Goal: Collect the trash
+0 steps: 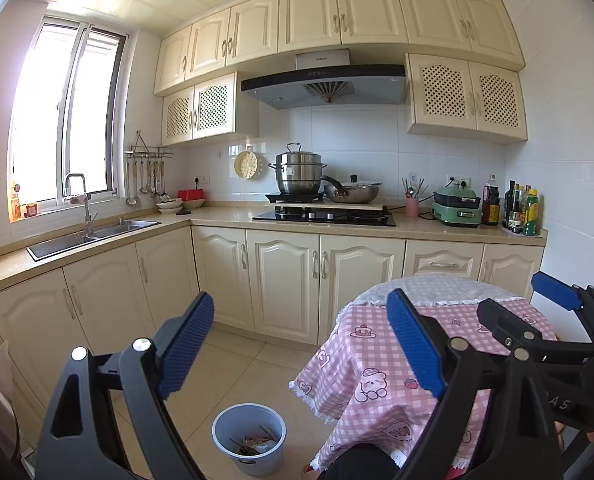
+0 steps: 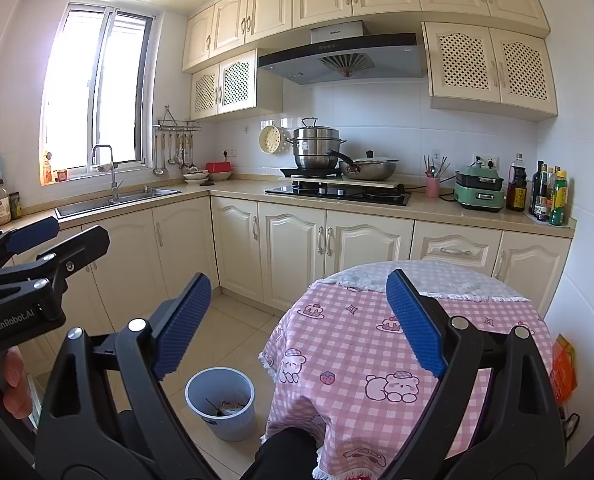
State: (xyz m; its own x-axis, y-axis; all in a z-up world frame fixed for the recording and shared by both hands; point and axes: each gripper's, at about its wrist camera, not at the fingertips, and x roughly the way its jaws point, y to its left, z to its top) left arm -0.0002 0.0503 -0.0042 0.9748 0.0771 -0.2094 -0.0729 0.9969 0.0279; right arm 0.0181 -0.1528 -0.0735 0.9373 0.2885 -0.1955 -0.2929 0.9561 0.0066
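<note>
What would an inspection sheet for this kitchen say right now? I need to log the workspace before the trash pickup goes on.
Surface: round table, pink checked cloth, bare top.
Job's things: grey bin on the floor left of the table, scraps inside.
Clutter: steamer pot, wok, bottles on the counter.
Grippers: left gripper and right gripper open, empty.
Cables: cord behind the green cooker to a wall socket.
Surroundings: sink under the window; orange packet right of the table.

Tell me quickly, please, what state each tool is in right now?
Left tool: open, blue ribbed pads wide apart, holding nothing.
Right tool: open, blue ribbed pads wide apart, holding nothing.
</note>
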